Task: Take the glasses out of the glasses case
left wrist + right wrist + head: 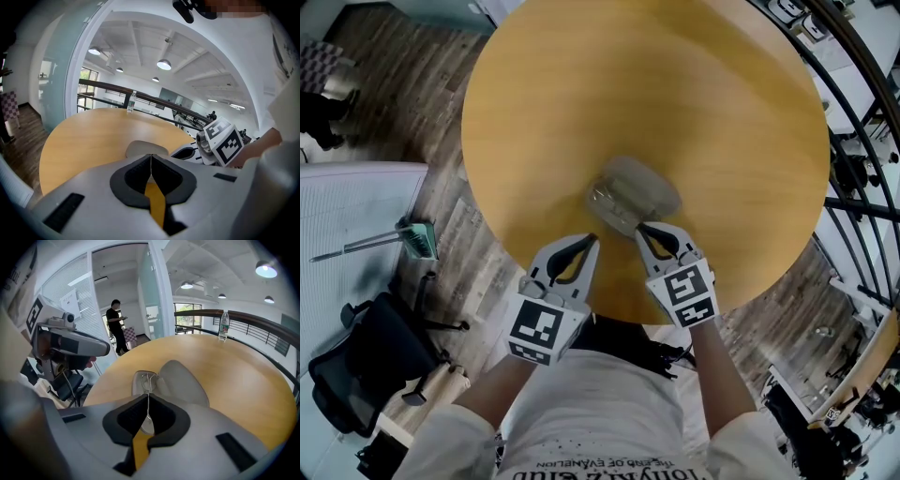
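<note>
In the head view, a grey glasses case (649, 185) is seen near the middle of a round wooden table (534, 112). The glasses (609, 204) are pressed against its near-left side. Whether they lie in an open half of the case cannot be told. The left gripper (592, 240) is held just short of the glasses. The right gripper (643, 228) is set at their near edge.

In the left gripper view, the jaws are seen pressed together with nothing between them. Bare table shows in the gap beneath. The case is partly seen beyond the tips, and a water bottle (131, 102) is stood at the far rim.

In the right gripper view, the jaws are closed on a thin wire part of the glasses. The case is seen just to the right. A person (115, 322) is seen in the background.
</note>
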### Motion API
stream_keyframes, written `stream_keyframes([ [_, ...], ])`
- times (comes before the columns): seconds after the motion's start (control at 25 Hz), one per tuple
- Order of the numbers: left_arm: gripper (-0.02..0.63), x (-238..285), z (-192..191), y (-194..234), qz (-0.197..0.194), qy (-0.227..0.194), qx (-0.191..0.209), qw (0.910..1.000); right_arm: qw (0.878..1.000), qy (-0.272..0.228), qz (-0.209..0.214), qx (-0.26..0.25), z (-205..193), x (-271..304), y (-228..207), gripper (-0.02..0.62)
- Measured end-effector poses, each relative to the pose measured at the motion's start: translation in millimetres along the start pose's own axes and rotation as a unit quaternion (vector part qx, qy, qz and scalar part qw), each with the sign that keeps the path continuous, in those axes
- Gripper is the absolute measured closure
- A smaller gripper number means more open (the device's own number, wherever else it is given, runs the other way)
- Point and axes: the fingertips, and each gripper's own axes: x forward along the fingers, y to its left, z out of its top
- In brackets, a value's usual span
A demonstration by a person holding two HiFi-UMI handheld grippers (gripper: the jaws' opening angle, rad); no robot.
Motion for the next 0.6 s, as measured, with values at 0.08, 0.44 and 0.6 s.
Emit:
stream_keyframes([
  [0.08, 0.581, 0.8, -1.9, 1.6, 0.0, 0.003, -0.003, 1.0, 1.0, 0.006, 0.003, 0.0, -2.4, 4.0, -0.9, 0.568],
  [0.44, 0.581, 5.1, -10.2, 14.8, 0.007, 0.015, -0.02, 0.9997, 0.999, 0.029, 0.02, -0.001, -12.1, 19.7, -6.4, 0.566],
  [0.6, 0.58, 6.7, -13.6, 23.1, 0.013, 0.019, -0.029, 0.9993, 0.999, 0.041, 0.025, -0.017, -14.1, 26.4, -6.7, 0.566],
])
